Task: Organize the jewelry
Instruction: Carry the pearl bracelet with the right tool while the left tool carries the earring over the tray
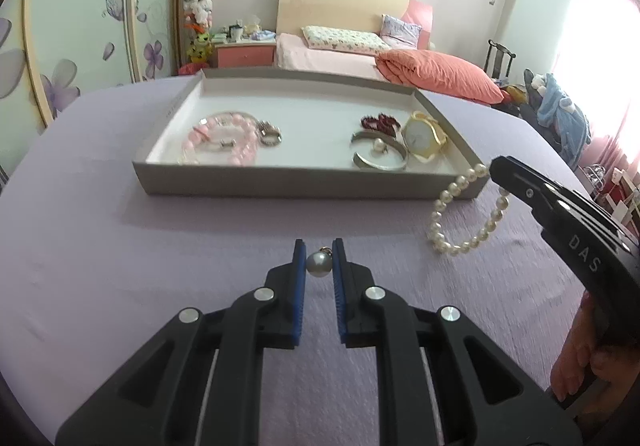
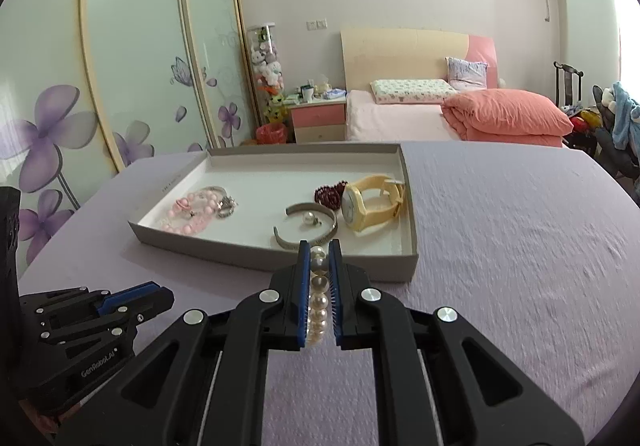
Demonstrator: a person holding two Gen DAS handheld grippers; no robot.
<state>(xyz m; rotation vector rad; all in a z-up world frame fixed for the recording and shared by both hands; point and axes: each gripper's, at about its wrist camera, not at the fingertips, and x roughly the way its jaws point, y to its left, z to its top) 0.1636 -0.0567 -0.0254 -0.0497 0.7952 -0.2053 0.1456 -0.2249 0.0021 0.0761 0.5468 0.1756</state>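
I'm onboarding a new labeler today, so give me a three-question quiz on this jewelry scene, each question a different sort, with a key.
1. True or false: the right gripper is shut on the pearl bracelet.
2. Multiple choice: the left gripper has between its pads: A) a ring B) the single pearl earring C) a watch.
3. Fill in: the yellow watch lies at the ___ end of the tray, seen from the wrist cameras.

Key: 1 true; 2 B; 3 right.
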